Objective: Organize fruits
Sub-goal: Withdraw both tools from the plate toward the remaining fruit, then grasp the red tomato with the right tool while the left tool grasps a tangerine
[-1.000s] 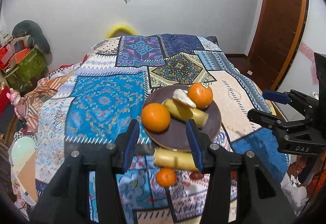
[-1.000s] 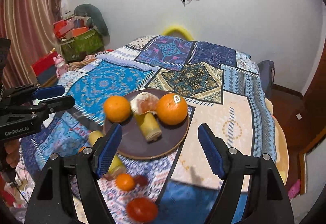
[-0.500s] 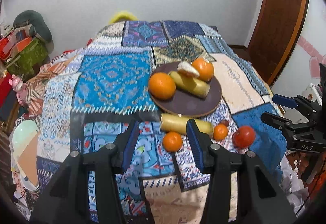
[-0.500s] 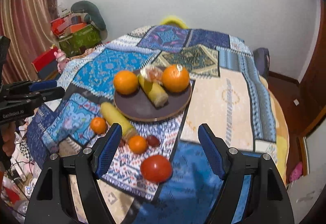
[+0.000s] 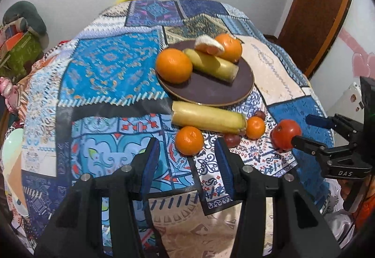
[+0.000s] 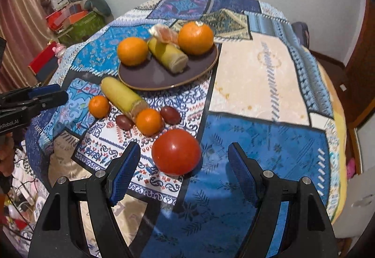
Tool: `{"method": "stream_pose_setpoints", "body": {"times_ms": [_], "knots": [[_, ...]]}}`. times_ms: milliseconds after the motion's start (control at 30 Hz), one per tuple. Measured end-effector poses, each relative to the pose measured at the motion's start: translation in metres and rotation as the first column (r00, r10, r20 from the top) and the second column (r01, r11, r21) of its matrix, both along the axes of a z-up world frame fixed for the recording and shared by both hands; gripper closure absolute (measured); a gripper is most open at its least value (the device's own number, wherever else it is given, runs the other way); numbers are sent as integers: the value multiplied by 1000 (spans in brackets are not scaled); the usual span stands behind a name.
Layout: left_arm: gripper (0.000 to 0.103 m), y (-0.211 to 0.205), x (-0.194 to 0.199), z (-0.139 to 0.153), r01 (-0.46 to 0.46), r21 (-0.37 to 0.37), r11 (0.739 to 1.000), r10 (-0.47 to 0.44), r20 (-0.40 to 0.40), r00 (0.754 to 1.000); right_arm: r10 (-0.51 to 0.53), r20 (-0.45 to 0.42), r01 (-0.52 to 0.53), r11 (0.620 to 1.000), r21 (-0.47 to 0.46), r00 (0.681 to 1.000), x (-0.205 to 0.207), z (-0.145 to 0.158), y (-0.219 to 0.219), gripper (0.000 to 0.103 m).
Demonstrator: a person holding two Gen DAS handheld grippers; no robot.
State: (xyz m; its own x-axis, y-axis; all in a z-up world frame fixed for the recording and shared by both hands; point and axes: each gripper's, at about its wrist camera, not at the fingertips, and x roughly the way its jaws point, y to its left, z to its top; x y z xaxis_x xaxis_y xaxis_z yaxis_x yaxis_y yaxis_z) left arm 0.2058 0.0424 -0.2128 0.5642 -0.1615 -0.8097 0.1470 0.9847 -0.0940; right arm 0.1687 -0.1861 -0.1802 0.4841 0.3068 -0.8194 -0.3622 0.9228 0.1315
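Two grippers hang over the cloth, both with jaws spread and nothing between them. The right gripper (image 6: pixel 184 170) is just in front of the tomato (image 6: pixel 176 152), which lies on the patterned cloth (image 6: pixel 257 145) well in front of the plate (image 6: pixel 150 78). The left gripper (image 5: pixel 187 159) is near a small orange (image 5: pixel 189 140), just in front of the plate beside the loose banana piece (image 5: pixel 207 117).

I think the risk is rolling: the tomato is round, smooth and glossy, and the cloth is soft and drapes over the edge, so a push from one finger can send it off. A hard squeeze may bruise its thin skin. The plate is dark, flat and shallow, already crowded with two big oranges (image 6: pixel 132 51), so fruit can slide out.
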Motion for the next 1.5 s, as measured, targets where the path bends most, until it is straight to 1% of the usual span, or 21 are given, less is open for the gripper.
{"method": "stream_pose_setpoints", "body": {"times_ms": [67, 200, 333, 433, 567, 633, 700, 733, 767, 800, 967, 1100, 1300, 1400, 1500], "knots": [[60, -2, 3, -7, 13, 6, 1000, -13, -14, 1000, 5, 0, -5, 1000, -5, 1000, 1, -2, 3, 29], [60, -3, 10, -18, 15, -3, 1000, -16, -45, 999, 15, -9, -15, 1000, -8, 1000, 5, -7, 6, 29], [61, -4, 19, -26, 10, -15, 1000, -11, -59, 998, 17, -20, -17, 1000, -6, 1000, 6, -14, 7, 29], [61, -4, 25, -32, 10, -31, 999, -12, -79, 997, 27, -44, -26, 1000, 16, 999, 6, -20, 5, 29], [61, -7, 32, -41, 12, -33, 999, -15, -103, 995, 29, -53, -27, 999, 24, 998, 5, -24, 4, 29], [61, -8, 35, -45, 5, -33, 999, -9, -117, 993, 21, -51, -19, 999, 33, 998, 5, -25, 3, 34], [61, -9, 38, -49, -4, -32, 999, -1, -127, 992, 18, -52, -16, 999, 38, 998, 6, -26, 2, 43], [66, -9, 38, -51, -12, -28, 1000, 9, -126, 992, 21, -56, -18, 998, 52, 998, 8, -26, 1, 46], [66, -9, 38, -51, -16, -26, 1000, 12, -122, 992, 26, -59, -21, 997, 74, 998, 8, -26, 0, 53], [66, -10, 38, -51, -13, -21, 1000, 11, -113, 994, 33, -62, -28, 996, 85, 998, 8, -25, 1, 56], [66, -13, 34, -44, -10, 6, 1000, 10, -80, 997, 50, -55, -47, 997, 64, 997, 5, -22, 5, 57], [66, -8, 32, -29, -20, -7, 1000, 19, -46, 999, 40, -48, -37, 997, 65, 998, 8, -18, 4, 57], [66, -8, 32, -4, -28, -7, 1000, 28, 40, 999, 18, 4, -18, 997, 77, 1000, 21, 2, -3, 57], [66, -9, 37, 6, -29, -29, 999, 30, 61, 998, 16, 34, -18, 996, 82, 999, 29, 14, -4, 57], [66, -12, 42, 12, -28, -28, 999, 30, 80, 996, 22, 75, -28, 996, 81, 997, 37, 26, -2, 57]]}}
